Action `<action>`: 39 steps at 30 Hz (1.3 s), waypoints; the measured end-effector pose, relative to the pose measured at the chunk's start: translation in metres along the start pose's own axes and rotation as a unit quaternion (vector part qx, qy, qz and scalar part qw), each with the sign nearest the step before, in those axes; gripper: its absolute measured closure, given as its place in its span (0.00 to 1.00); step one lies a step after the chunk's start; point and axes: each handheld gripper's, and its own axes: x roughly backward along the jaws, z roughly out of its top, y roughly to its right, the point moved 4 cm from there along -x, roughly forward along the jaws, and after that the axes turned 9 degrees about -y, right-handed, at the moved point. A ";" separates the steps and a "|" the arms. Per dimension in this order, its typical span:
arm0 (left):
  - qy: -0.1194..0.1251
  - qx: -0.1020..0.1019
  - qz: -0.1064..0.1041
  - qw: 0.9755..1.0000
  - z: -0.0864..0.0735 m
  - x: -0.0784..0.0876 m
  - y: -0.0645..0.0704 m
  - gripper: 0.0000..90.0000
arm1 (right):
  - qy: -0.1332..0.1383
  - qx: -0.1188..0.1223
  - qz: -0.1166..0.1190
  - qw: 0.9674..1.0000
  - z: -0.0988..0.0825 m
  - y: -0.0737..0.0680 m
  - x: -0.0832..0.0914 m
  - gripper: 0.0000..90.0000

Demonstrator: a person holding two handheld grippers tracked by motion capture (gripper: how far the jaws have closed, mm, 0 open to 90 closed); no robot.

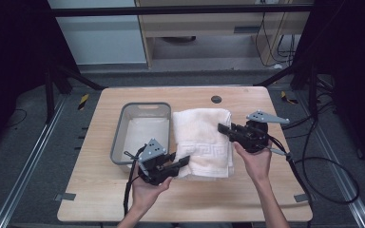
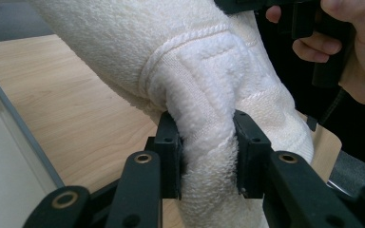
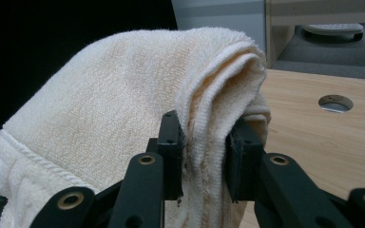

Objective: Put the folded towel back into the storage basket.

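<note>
A folded cream towel with a key-pattern band lies in the middle of the wooden table. My left gripper comes in from the near left and is shut on the towel's near left corner; in the left gripper view its pads pinch a thick fold of the towel. My right gripper reaches in from the right and is shut on the towel's right edge; its own view shows the folded layers of the towel squeezed between the jaws. The gripped parts are raised off the tabletop.
A grey plastic basket stands on the table just left of the towel, touching distance from my left gripper. A round cable hole sits near the table's far edge. Black cables trail off the right side.
</note>
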 end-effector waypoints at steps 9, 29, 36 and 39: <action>0.008 0.004 0.003 1.000 0.003 0.008 -0.009 0.74 | 0.003 0.007 0.000 1.000 0.010 -0.007 -0.006 0.79; 0.033 0.018 0.019 0.999 0.010 0.033 -0.033 0.74 | 0.013 0.026 0.004 1.000 0.038 -0.030 -0.025 0.79; 0.042 0.025 0.028 0.998 0.011 0.043 -0.043 0.74 | 0.020 0.033 0.008 0.999 0.047 -0.039 -0.034 0.79; 0.044 0.029 0.033 0.998 0.011 0.047 -0.047 0.75 | 0.021 0.035 0.009 0.999 0.051 -0.043 -0.039 0.79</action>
